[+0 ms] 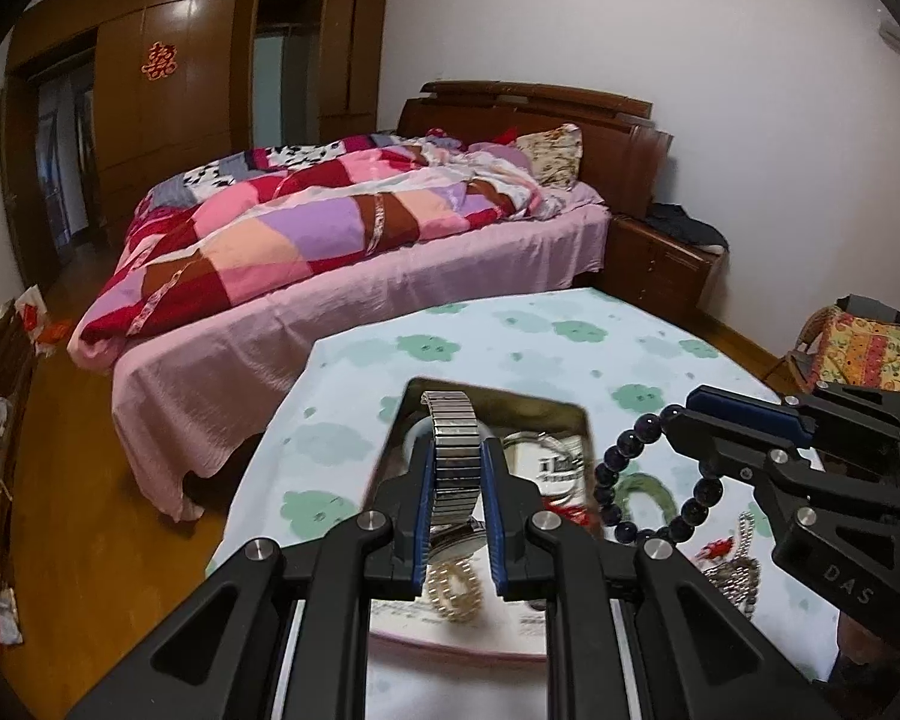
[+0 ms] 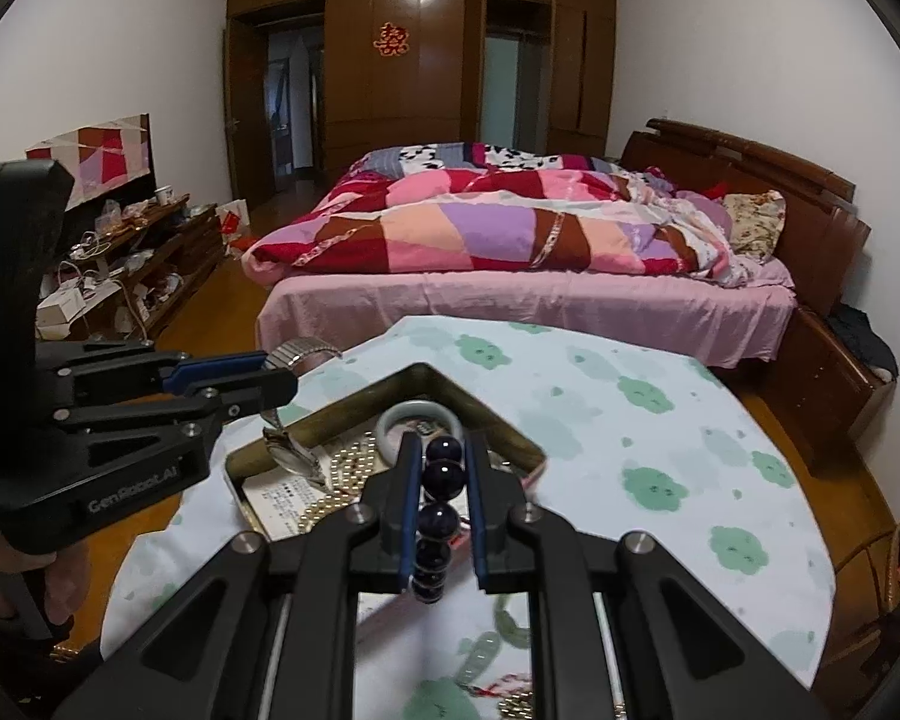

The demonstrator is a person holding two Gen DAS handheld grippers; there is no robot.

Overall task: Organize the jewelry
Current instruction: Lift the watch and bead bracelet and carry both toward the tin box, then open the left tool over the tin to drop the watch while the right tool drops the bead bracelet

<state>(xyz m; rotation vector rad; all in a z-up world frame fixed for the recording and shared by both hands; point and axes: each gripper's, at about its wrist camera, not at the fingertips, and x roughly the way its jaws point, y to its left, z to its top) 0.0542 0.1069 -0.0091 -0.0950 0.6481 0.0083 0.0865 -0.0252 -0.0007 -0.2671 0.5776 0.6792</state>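
A silver ribbed-metal stretch watch (image 1: pixel 453 450) hangs pinched in the left gripper (image 1: pixel 457 462) above a shallow rectangular gold tin (image 2: pixel 480 420). The right gripper (image 2: pixel 443 474) clamps a glossy dark-purple round-bead bracelet (image 2: pixel 441 504). Cloud-print cotton tablecloth (image 2: pixel 660 420) beneath.

My two views are dim and warm, the light soft and even, with glare streaks on the glossy brown wooden wardrobe (image 2: pixel 426 78). Fisheye bending curves the white walls (image 1: pixel 660 30) into dark corners. Close to my lens things look slightly blurred, perhaps from motion.
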